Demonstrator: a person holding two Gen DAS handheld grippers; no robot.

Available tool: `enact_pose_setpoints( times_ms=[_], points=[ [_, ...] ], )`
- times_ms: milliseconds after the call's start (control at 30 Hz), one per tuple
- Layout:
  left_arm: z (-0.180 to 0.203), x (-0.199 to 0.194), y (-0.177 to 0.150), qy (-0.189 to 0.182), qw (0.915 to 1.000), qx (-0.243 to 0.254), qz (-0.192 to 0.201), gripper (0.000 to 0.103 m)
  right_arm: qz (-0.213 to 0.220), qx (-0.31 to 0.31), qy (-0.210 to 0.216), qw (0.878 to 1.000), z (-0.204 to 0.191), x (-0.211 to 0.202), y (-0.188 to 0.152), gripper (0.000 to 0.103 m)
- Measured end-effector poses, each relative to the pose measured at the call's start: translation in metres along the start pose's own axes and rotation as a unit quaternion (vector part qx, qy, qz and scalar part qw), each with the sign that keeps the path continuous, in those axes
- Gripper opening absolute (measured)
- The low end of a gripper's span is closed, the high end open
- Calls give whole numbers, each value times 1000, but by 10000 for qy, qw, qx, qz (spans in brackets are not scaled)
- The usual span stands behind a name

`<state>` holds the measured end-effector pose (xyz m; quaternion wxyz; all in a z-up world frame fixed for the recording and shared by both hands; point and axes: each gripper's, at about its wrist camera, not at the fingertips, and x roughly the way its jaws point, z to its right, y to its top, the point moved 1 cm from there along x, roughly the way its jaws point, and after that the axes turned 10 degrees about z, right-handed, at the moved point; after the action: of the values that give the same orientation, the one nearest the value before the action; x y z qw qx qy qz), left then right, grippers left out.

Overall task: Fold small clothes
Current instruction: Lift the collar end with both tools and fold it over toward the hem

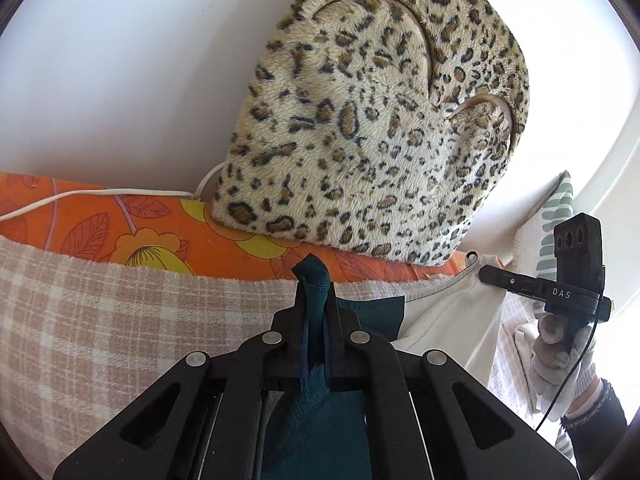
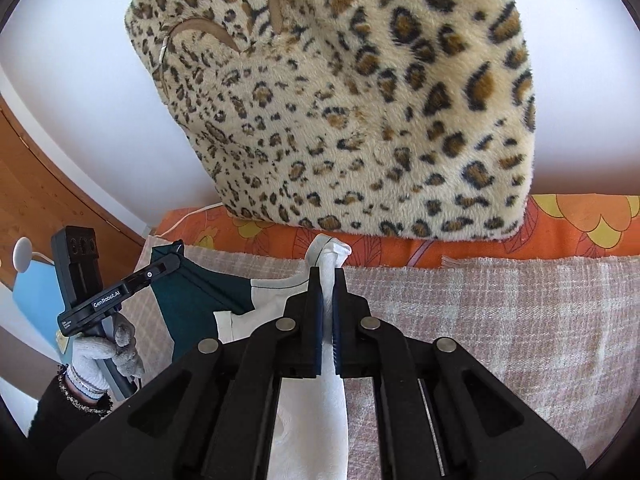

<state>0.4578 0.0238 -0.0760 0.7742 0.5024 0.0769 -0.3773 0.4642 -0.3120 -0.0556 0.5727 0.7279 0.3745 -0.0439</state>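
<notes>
A small garment in teal and white hangs stretched between my two grippers above a pink-and-cream checked blanket [image 1: 100, 312]. My left gripper [image 1: 316, 288] is shut on its teal part [image 1: 320, 432], a bunched tip of teal cloth sticking out past the pads. My right gripper [image 2: 329, 280] is shut on the white part [image 2: 312, 412], with a white corner poking out above the fingers. In the right wrist view the left gripper [image 2: 168, 260] shows at the left, held by a gloved hand [image 2: 104, 356], with the teal panel [image 2: 188, 300] spread below it. In the left wrist view the right gripper [image 1: 486, 270] grips the white cloth [image 1: 448, 320].
A leopard-print plush cushion [image 1: 380, 120] leans against the white wall behind. Under it lies an orange flowered sheet [image 1: 140, 224] with a white cable [image 1: 80, 194] on it. A green-patterned pillow [image 1: 556, 216] is at the right. A wooden board [image 2: 48, 196] stands at the left.
</notes>
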Motion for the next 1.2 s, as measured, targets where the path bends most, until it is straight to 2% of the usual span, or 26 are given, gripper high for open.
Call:
enact_pose_setpoints(
  times_ms=[300,567,733,933,1200],
  points=[
    [36,-67,-2,-122,9995,236,178,3,145,-299,110,9994,-38,-72,-16,5],
    [57,-128,-27,-191,9990,348,195,3,194,-513,67,9985,-78,-127,-50,5],
    [65,-162,-57,-264,9989,352,139,3,206,-611,36,9979,-97,-160,-84,5],
    [72,-196,-110,-303,9986,431,-77,3,153,-704,34,9974,-115,-195,-133,5],
    [72,-210,-179,-163,9957,716,-562,3,-49,-792,-137,9968,-118,-210,-211,5]
  ],
)
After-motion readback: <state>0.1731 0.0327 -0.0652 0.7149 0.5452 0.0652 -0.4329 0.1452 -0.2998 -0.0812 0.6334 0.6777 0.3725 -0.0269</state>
